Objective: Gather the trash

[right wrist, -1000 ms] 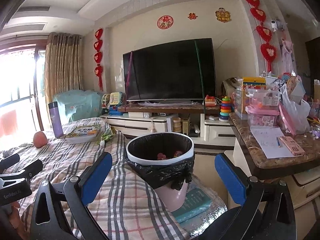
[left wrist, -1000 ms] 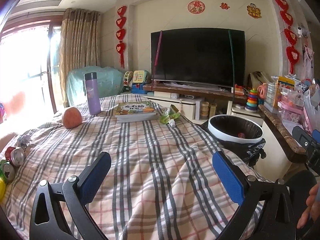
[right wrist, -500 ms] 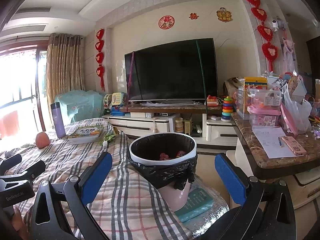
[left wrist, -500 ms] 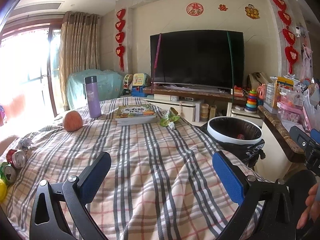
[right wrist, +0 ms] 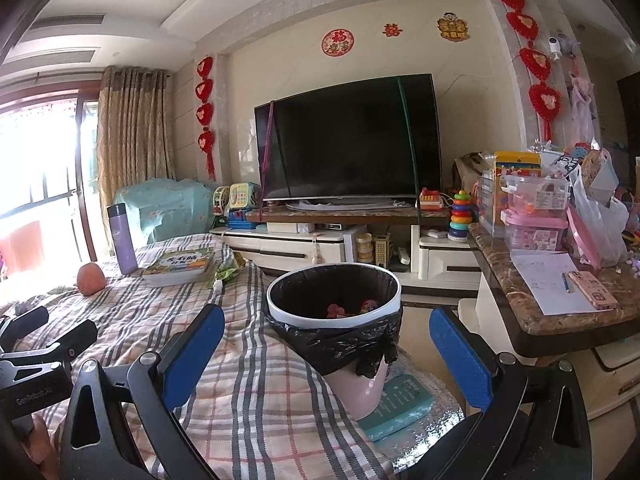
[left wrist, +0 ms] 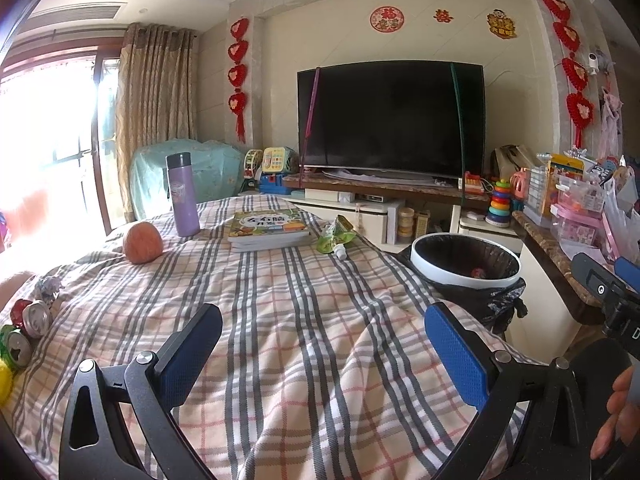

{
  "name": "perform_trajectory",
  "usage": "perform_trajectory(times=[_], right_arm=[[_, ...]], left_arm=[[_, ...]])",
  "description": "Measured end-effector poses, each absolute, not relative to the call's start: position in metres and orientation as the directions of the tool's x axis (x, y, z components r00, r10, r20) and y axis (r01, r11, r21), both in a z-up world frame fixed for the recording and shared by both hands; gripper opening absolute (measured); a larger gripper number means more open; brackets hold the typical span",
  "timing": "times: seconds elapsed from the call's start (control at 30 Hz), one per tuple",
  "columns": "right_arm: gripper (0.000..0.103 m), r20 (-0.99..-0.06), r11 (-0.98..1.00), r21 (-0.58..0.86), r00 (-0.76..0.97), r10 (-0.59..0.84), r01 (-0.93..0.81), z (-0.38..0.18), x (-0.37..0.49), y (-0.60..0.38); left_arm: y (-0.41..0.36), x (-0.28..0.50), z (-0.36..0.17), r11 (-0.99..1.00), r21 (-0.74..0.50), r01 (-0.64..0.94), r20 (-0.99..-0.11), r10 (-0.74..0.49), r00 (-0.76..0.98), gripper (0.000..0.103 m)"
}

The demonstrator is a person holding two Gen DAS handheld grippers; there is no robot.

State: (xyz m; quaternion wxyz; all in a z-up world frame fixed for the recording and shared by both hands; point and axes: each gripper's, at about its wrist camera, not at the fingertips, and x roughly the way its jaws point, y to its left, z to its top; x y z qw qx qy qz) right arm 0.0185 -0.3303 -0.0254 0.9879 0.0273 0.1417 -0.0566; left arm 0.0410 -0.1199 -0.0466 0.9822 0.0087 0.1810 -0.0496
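A pink trash bin lined with a black bag stands beside the checked table; it also shows in the left wrist view and holds some scraps. A green crumpled wrapper lies at the table's far edge beside a book. Crushed cans lie at the table's left edge. My left gripper is open and empty above the tablecloth. My right gripper is open and empty, in front of the bin.
A purple flask and an orange fruit sit at the table's far left. A marble counter with boxes, paper and a phone is to the right. A TV and low cabinet stand behind.
Both grippers have drifted slightly; the left wrist view has tilted up a little, and the right one shifted a bit left. Both stay open and empty.
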Motion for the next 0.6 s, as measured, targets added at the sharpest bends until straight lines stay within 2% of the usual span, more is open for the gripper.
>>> perform_trajectory(times=[0.6], right_arm=[[0.103,-0.293,0.993,0.037,0.951,-0.097,0.112,-0.0272,0.0199,-0.328]], left_arm=[[-0.12,0.0407,-0.0472,0.995,-0.003,0.103,-0.36,-0.097,0.928,0.102]])
